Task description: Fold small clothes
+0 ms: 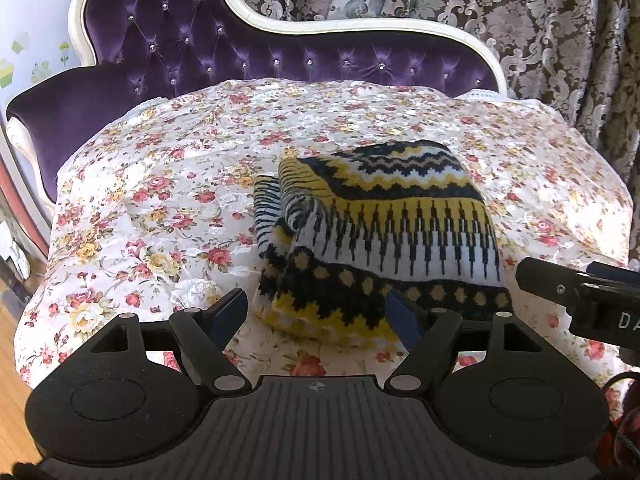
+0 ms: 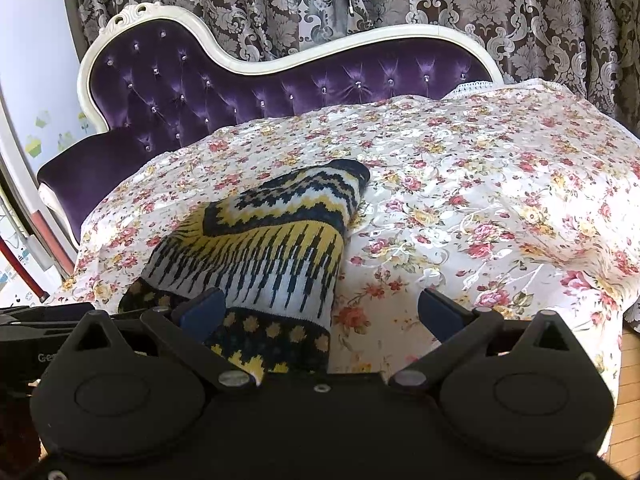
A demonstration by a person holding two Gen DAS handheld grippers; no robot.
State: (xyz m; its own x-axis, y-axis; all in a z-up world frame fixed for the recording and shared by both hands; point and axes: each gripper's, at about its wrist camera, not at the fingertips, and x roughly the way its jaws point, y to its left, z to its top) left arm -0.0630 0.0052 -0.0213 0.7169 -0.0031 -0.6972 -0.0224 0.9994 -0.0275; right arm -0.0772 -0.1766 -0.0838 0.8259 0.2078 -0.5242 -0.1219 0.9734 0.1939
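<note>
My left gripper is spread wide and holds nothing. Its fingers straddle the near left corner of the knitted garment, a yellow, navy and white patterned piece lying folded into a compact bundle on the flowered cover, slightly right of centre in the left wrist view. A striped part, perhaps a sleeve, pokes out on the bundle's left side, so I judge the fold is not tidy yet.

My right gripper is also released, with nothing between its pads. Its left finger lies over the garment's near right part, and the right finger sits over bare cover. Whether either gripper touches the knit I cannot tell.

What worries me: the knit is thick and springy, so if I pinch only the top layer, the bundle could open as I lift. The cover looks slick and already wrinkled; a low pinch could catch it with the garment and drag both. The two grippers sit close together at the near edge, with the right one showing at the right border of the left wrist view, so a careless sideways move could knock them together.

Around the work, the purple tufted backrest rises at the far side, with patterned curtains behind it. Neither blocks my reach; only that loose striped part stands in the way.
</note>
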